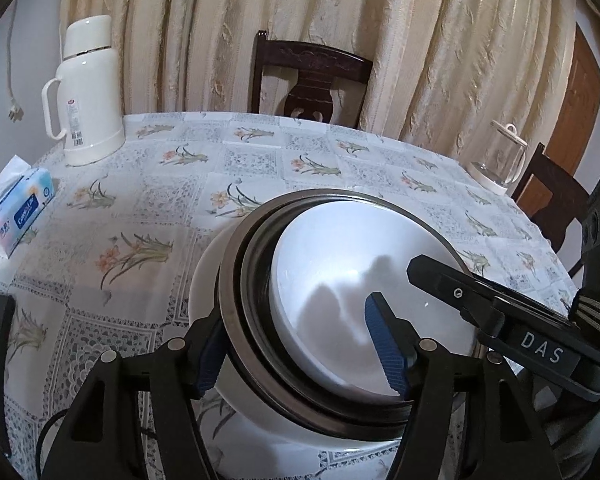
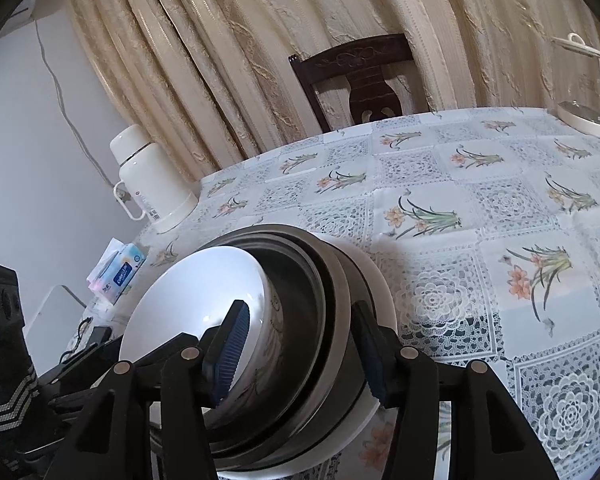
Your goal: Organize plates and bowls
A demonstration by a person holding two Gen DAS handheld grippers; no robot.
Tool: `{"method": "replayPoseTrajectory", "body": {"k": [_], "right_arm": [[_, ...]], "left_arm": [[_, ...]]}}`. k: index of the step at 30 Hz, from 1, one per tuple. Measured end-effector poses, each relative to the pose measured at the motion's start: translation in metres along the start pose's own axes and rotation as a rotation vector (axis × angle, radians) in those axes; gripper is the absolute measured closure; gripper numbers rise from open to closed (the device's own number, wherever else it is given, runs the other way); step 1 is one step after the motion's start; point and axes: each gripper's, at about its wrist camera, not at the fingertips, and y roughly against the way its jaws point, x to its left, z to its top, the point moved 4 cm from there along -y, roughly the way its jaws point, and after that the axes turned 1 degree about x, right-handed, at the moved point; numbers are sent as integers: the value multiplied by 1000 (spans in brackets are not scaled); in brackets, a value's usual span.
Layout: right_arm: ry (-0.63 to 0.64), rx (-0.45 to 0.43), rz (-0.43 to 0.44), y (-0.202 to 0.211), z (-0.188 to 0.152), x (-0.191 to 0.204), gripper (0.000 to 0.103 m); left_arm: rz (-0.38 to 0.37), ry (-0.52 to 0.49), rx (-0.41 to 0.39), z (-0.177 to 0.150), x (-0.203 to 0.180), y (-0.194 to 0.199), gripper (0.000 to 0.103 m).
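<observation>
Tablecloth (image 1: 236, 168) with printed lace squares and orange flowers covered the round tabletop, and cream curtains (image 1: 420, 48) hung behind it. Two dark wooden chairs stood at the far edge, one (image 1: 312, 80) facing the cameras and one (image 1: 548, 188) off to the right. A white flask (image 1: 88, 92) with a handle stood at the back left, a tissue pack (image 1: 16, 204) lay near the left rim, and a glass kettle (image 1: 504, 160) on a white base stood at the back right. A brown door (image 1: 572, 112) showed past the curtains. The stack (image 1: 340, 300) sat on the near part of the tabletop: a white plate at the bottom, dark grey-rimmed bowls nested on it, and a white bowl (image 1: 360, 288) on top, glossy and tilted in the nest. The left gripper (image 1: 300, 344) straddled the stack's near-left rim, one blue pad outside the dark bowls and the other inside the white bowl; its jaws stood fairly wide, and whether the pads pressed the rims cannot be told. The right gripper (image 2: 300, 344) straddled the opposite side likewise, one pad (image 2: 230, 352) inside the white bowl and the other against the outer wall of the dark bowls, also wide, its grip unclear.
</observation>
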Motion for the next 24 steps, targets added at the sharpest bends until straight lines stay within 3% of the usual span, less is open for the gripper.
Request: {"method": "replayPoseTrajectory", "body": {"k": [24], "right_arm": [[-17, -7, 11, -5, 9, -3, 47]], "left_arm": [[25, -16, 10, 15, -3, -13, 32]]}}
